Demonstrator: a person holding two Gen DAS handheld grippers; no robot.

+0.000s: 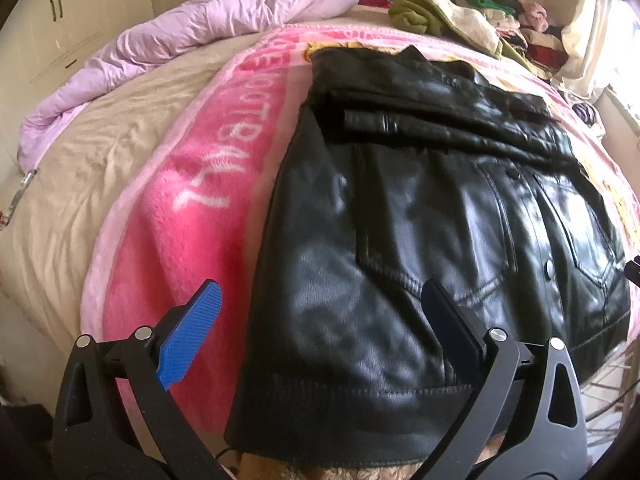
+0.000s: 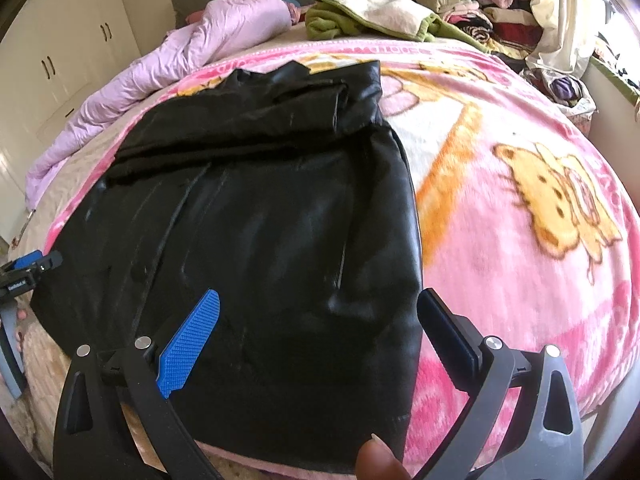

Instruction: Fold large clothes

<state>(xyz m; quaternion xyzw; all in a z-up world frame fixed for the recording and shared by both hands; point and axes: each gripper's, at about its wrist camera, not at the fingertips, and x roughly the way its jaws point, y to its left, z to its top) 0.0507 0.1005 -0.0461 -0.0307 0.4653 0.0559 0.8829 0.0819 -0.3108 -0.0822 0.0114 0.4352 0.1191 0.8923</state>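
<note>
A black leather jacket [image 1: 420, 220] lies flat on a pink cartoon blanket [image 1: 192, 232], its sleeves folded across the upper part and its ribbed hem nearest me. My left gripper [image 1: 320, 300] is open and empty, hovering over the hem's left half. The jacket also shows in the right wrist view [image 2: 260, 220]. My right gripper [image 2: 320, 300] is open and empty above the jacket's near right corner. The left gripper's tip shows at the left edge of the right wrist view [image 2: 28, 266].
A lilac duvet [image 1: 200, 28] is bunched at the bed's far left over a beige sheet [image 1: 80, 168]. Green and white clothes [image 2: 368, 12] and a pile of folded clothes [image 2: 480, 12] lie at the far right. White cupboards [image 2: 68, 52] stand left.
</note>
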